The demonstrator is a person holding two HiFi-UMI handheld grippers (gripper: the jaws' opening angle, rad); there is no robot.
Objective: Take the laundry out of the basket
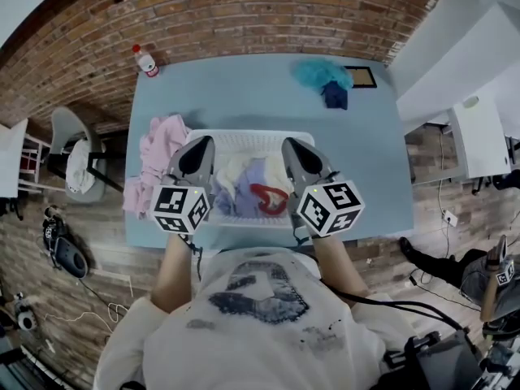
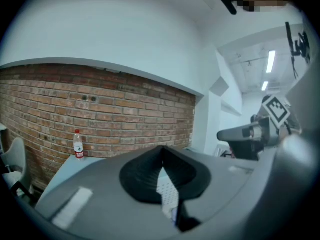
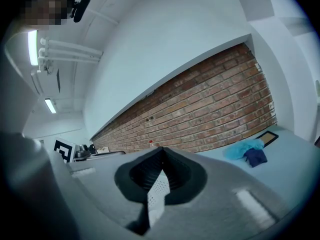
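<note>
Seemingly approaching for a pick, the left gripper [image 1: 201, 141] and right gripper [image 1: 291, 143] are hovering at 9 and 3 o'clock of the basket [image 1: 248, 135], jaws pressed together, empty — next likely opening over the laundry [image 1: 253, 187] lying inside.

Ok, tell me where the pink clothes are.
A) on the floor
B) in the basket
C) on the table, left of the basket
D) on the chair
C: the pink clothes lie heaped on the table beside the basket, at its left, spilling over the table's edge.
</note>
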